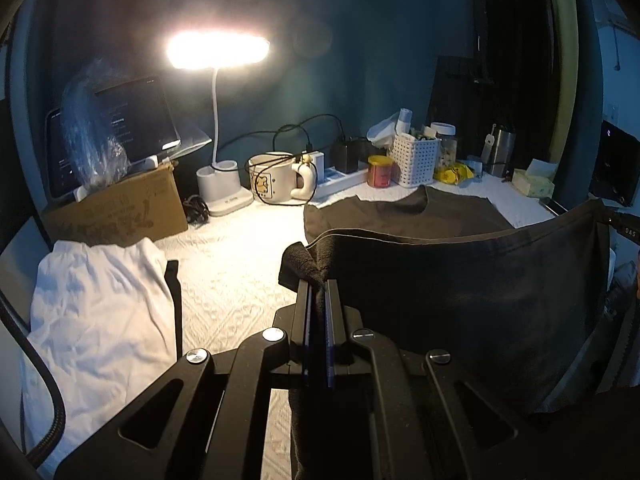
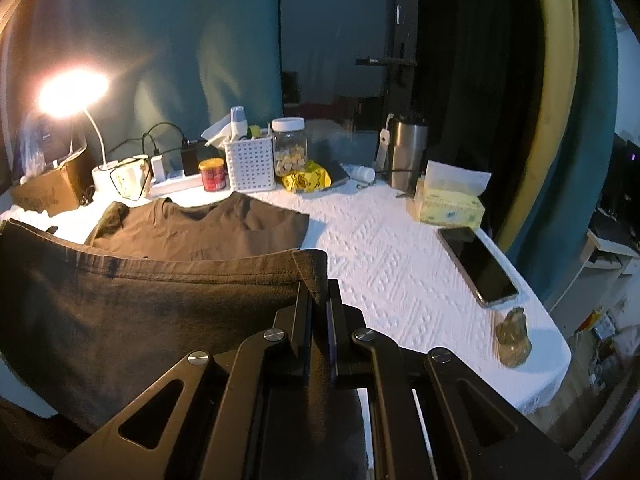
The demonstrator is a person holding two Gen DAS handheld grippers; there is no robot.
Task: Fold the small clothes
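A dark grey T-shirt [image 1: 460, 292] lies on the white-covered table with its neck end flat at the back [image 2: 208, 228]. Its hem edge is lifted off the table and stretched between my two grippers. My left gripper [image 1: 319, 286] is shut on the hem's left corner. My right gripper [image 2: 319, 286] is shut on the hem's right corner, and the raised cloth [image 2: 140, 312] hangs to its left. A white garment [image 1: 100, 300] lies crumpled at the table's left front in the left wrist view.
At the back stand a lit desk lamp [image 1: 218, 50], a cardboard box [image 1: 120, 212], a mug [image 1: 274, 178], a power strip [image 1: 340, 176], a white basket [image 2: 250, 166], a jar [image 2: 289, 148] and a steel tumbler [image 2: 408, 152]. A tissue box [image 2: 448, 200], a phone [image 2: 478, 266] and a small figurine [image 2: 514, 338] lie right.
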